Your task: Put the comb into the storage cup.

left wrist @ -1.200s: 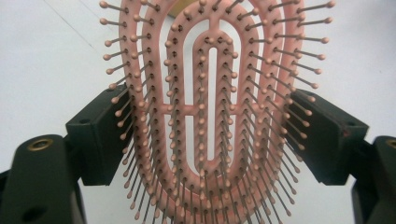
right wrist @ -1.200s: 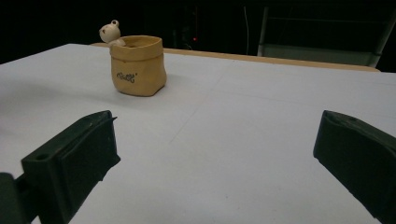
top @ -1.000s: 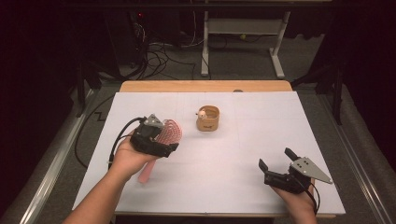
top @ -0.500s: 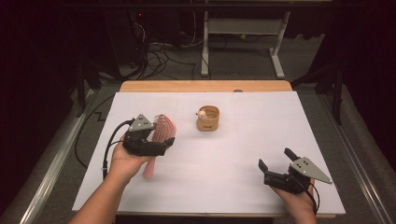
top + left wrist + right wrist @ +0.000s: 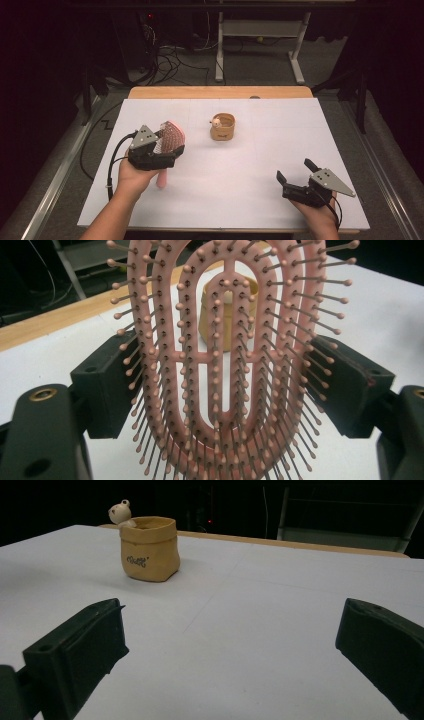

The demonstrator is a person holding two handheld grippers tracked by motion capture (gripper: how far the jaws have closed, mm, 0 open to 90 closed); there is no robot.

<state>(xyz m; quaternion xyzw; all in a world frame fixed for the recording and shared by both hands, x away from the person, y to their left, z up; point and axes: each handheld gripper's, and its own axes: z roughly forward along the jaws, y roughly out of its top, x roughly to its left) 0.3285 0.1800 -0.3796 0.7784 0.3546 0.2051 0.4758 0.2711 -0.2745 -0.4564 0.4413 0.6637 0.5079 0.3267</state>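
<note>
Between the jaws, the pink hairbrush (image 5: 227, 365) hides most of the tan pot (image 5: 250, 295); its handle is cut off.

Left forearm comes in from the bottom edge, angled up and a little to the right, the left hand (image 5: 131, 176) wrapped under the body of the left claw (image 5: 167, 145), which sits raised at the left of the high view, grey plate on top, cable looping off its outer side. Its jaws stand partly apart, clamped from both sides on what they carry. Over at the lower right, the right hand (image 5: 316, 212) cradles the right claw (image 5: 294, 170) low, jaws spread wide with nothing between them, pointing up and to the left
</note>
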